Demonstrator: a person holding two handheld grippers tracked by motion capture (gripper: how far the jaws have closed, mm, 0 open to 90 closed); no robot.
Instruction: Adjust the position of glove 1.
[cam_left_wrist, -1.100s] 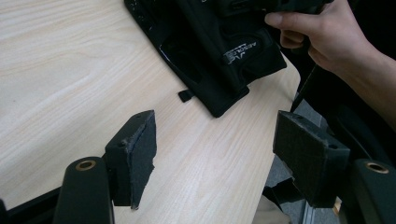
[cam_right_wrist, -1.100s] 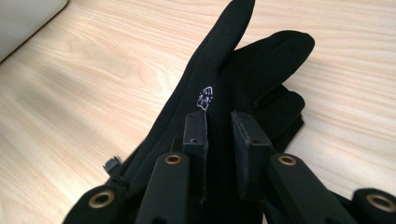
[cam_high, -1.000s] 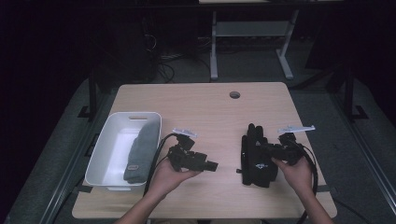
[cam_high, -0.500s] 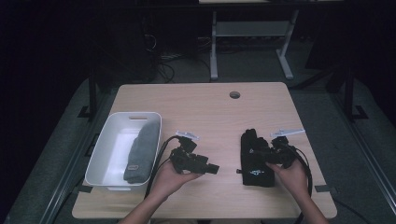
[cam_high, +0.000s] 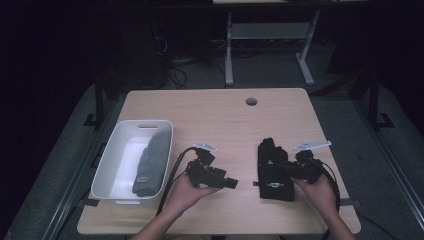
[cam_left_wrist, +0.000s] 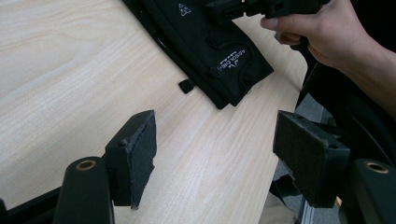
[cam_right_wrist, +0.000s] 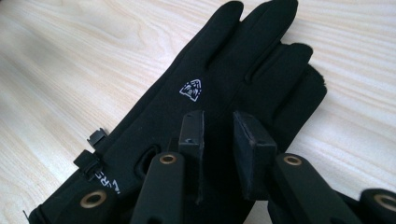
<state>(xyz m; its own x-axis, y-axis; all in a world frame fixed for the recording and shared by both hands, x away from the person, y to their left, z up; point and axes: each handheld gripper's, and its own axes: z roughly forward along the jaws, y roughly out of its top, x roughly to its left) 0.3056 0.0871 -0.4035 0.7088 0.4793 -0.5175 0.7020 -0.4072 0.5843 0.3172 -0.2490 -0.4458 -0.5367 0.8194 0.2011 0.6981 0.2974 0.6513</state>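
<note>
A black glove (cam_high: 272, 170) with a white logo lies flat on the wooden table (cam_high: 210, 115), at the right. My right gripper (cam_high: 284, 168) reaches onto it from the right. In the right gripper view the right gripper (cam_right_wrist: 218, 126) rests on the back of the glove (cam_right_wrist: 224, 84), below the logo. Its jaws have just been closing and stand nearly together, with glove fabric between the pads. My left gripper (cam_high: 232, 183) hovers open over bare wood left of the glove. In the left gripper view the left gripper (cam_left_wrist: 215, 140) holds nothing, and the glove (cam_left_wrist: 215, 51) lies beyond it.
A white bin (cam_high: 115, 150) stands at the table's left with a grey cloth item (cam_high: 152, 162) lying in it. A round cable hole (cam_high: 251, 101) sits near the far edge. Table legs and cables show on the dark floor beyond.
The right gripper has shifted slightly on the glove, and the glove's fingers look less splayed than before. The left hand has kept still.
</note>
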